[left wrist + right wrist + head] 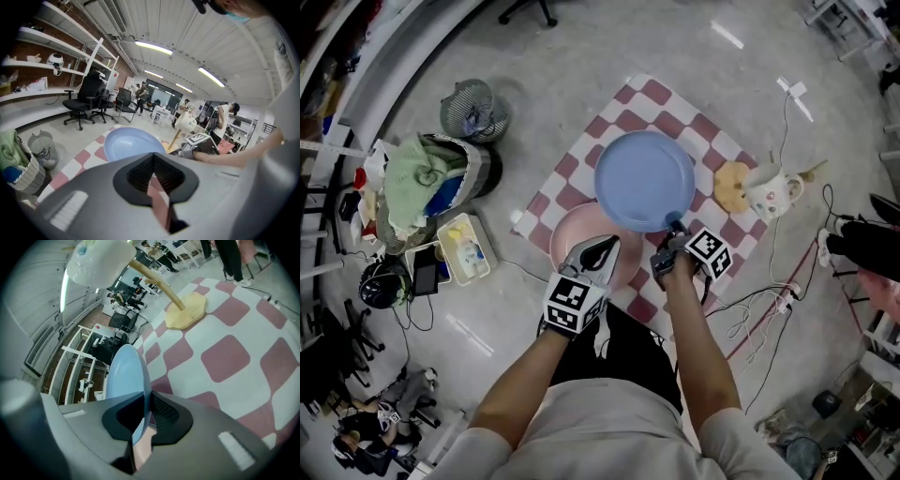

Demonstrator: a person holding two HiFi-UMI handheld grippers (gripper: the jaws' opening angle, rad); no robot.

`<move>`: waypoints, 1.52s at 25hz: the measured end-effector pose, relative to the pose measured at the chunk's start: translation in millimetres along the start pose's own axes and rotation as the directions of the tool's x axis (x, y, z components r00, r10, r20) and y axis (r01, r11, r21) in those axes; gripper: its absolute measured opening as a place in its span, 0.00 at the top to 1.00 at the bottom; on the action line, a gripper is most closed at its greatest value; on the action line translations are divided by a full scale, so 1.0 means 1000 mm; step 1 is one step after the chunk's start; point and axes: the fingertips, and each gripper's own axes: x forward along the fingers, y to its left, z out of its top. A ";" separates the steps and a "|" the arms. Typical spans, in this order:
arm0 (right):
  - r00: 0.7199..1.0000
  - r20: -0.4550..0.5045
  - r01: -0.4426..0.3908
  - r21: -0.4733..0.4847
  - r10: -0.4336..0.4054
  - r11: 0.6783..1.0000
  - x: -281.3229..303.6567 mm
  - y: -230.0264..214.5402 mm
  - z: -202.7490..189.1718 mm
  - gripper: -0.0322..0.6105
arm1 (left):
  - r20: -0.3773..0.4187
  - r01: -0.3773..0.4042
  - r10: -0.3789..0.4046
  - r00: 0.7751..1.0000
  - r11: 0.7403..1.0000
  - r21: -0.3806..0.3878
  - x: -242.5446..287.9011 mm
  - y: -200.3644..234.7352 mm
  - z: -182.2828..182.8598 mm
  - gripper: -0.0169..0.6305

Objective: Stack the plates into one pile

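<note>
A large blue plate (645, 180) hangs tilted over the red-and-white checked cloth (712, 141). My right gripper (673, 228) is shut on its near rim. In the right gripper view the blue plate (124, 380) stands edge-on between the jaws of the right gripper (143, 411). A pink plate (574, 234) lies flat on the cloth, partly hidden under the blue plate. My left gripper (606, 246) hovers over its near side. In the left gripper view the left gripper (152, 161) has its tips together, with only a pink sliver behind them, and the blue plate (129, 145) lies ahead.
A white mug (773, 192) and a yellow pad (733, 186) sit at the cloth's right corner. Left of the cloth are a laundry basket (427, 183), a wire bin (469, 108) and a plastic box (467, 248). Cables (769, 300) trail on the floor at right.
</note>
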 end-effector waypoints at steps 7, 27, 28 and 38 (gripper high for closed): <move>1.000 -0.024 -0.009 -0.032 0.008 0.999 -0.032 0.002 -0.047 0.89 | 0.016 0.021 -0.021 1.000 0.999 0.029 -0.032 -0.007 -0.002 0.96; 0.992 -0.115 0.047 -0.078 -0.056 0.996 -0.059 -0.044 -0.173 0.88 | 0.021 0.020 -0.021 1.000 0.999 0.045 -0.113 -0.002 -0.044 0.96; 0.991 -0.117 0.048 -0.078 -0.057 0.996 -0.058 -0.045 -0.173 0.88 | 0.023 0.019 -0.020 1.000 0.999 0.046 -0.115 -0.002 -0.044 0.96; 0.964 -0.173 0.162 -0.217 -0.201 0.963 -0.064 -0.061 -0.181 0.86 | 0.043 0.016 -0.018 0.999 0.999 0.047 -0.129 -0.002 -0.039 0.96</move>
